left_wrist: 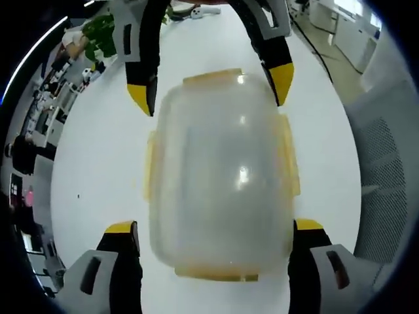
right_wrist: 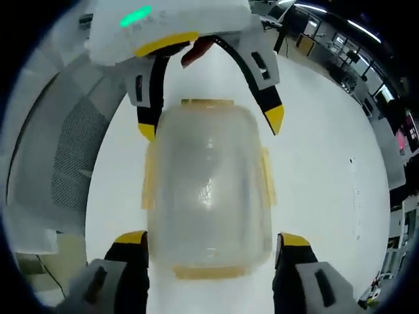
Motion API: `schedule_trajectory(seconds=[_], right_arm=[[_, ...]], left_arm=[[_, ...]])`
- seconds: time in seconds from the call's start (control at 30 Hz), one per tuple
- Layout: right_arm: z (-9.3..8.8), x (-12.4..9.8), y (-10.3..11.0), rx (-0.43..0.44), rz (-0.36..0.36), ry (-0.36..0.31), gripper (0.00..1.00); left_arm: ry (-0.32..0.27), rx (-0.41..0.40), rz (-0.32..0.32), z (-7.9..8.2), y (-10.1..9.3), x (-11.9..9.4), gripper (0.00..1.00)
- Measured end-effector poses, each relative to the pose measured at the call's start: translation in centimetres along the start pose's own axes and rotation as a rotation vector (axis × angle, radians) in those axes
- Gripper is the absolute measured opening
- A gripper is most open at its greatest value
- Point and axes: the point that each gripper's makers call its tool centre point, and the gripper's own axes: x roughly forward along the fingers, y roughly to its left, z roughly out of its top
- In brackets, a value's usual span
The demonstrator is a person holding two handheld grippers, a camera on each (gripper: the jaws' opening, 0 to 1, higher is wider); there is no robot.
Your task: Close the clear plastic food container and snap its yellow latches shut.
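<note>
Container [left_wrist: 222, 173], lidded, on my white bench [left_wrist: 98, 163]: both grippers [left_wrist: 213, 245] [right_wrist: 213, 245] straddle its ends, fingers spread; next, I press the yellow latches [left_wrist: 288, 157] at 3 and 9 o'clock.

My left gripper [left_wrist: 216, 239] has two black jaws capped with yellow tips, each rising from a grey housing with a dark slot in it. My right gripper [right_wrist: 213, 245] is built the same: black jaws, yellow tips, grey shells, and a white body with a green light.
</note>
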Motion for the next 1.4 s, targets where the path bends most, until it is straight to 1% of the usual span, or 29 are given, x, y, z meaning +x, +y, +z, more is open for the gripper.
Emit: schedule_trajectory(seconds=[0.03,0.1,0.43,0.83,1.0,1.1,1.2,1.4], right_arm=[[0.2,0.2,-0.1,-0.008,-0.001,-0.015,0.74],[0.1,0.0,0.0,-0.005,0.0,-0.005,0.74],[0.3,0.2,0.1,-0.002,0.004,0.001,0.74],[1.5,0.6,0.8,0.025,-0.01,0.001,0.74],[2.3,1.0,1.1,0.033,-0.012,0.003,0.74],[3.3,1.2,1.4,0.042,-0.013,0.002,0.74],[4.2,1.6,1.7,0.044,-0.014,0.009,0.74],[5.3,1.9,2.0,0.052,-0.017,0.014,0.74]], left_arm=[[0.003,-0.002,-0.012,0.0,-0.3,0.1,0.86],[0.008,-0.001,-0.001,-0.1,-0.1,-0.1,0.86],[0.003,-0.004,-0.008,-0.4,-0.2,-0.3,0.85],[-0.011,0.006,-0.012,-1.5,-0.6,-0.6,0.85],[-0.011,0.008,-0.012,-2.4,-0.9,-0.9,0.85],[-0.001,0.016,-0.014,-3.3,-1.1,-1.2,0.85],[-0.007,0.014,-0.014,-4.2,-1.3,-1.6,0.85],[-0.015,0.018,-0.015,-5.4,-1.6,-1.9,0.85]])
